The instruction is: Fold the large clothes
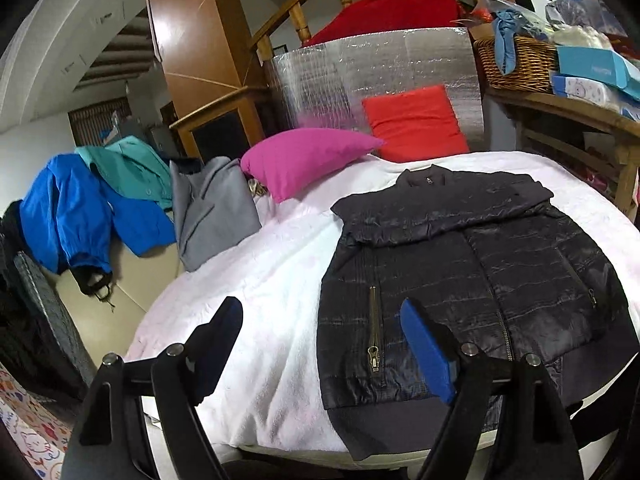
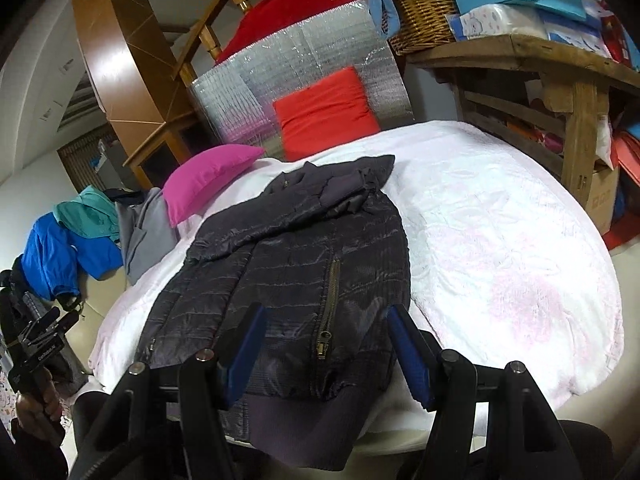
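Note:
A black quilted jacket lies front-up on a white blanket, zipped, with its sleeves folded across the chest. My left gripper hovers open over the jacket's near left hem; one blue pad is above the fabric and the other finger is above the blanket. My right gripper stands open over the near hem by the pocket zipper, and its pads are apart with nothing pinched. In the right wrist view the left gripper's body shows at the left edge, held by a hand.
A pink pillow and a red cushion sit at the far end against a silver foil panel. Grey, teal and blue garments are piled at the left. A wooden shelf with a wicker basket and boxes stands at the right.

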### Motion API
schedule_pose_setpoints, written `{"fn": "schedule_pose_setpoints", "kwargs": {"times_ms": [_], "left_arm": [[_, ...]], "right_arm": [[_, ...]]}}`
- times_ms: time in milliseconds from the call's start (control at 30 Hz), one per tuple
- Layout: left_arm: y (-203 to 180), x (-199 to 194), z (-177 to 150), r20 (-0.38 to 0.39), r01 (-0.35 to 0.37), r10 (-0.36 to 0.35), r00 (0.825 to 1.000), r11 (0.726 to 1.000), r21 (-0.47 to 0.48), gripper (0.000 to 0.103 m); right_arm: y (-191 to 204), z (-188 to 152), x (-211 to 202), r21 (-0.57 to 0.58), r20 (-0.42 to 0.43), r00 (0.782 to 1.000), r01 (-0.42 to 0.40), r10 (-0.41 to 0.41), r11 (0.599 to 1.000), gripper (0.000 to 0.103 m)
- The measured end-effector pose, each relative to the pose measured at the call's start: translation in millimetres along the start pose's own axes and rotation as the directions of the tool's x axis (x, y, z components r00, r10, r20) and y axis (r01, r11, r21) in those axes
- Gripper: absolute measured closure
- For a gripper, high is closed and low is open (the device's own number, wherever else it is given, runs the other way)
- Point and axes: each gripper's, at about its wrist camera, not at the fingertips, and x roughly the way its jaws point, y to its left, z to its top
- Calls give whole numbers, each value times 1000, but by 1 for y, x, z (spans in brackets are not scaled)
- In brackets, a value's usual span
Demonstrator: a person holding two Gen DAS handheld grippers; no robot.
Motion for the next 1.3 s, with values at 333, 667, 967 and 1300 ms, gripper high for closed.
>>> {"fn": "schedule_pose_setpoints", "kwargs": {"times_ms": [333,667,967,1300], "left_arm": [[-4,-8,0,-8,6,-6,1000,1000,5,21],[-7,0,-5,-39,10,-9,999,1000,13,21],[-5,17,-18,-109,10,-10,994,1000,-2,21],[14,88,-46,-397,23,-69,915,993,-119,21]], "right_arm": [[8,-1,-12,-3,19,1000,-21,21,1000,36],[8,-7,-7,0,-4,1000,-28,28,1000,36],[6,-12,1,11,-24,999,-29,29,1000,36],[-12,-9,34,79,-121,990,76,-66,994,36]]}}
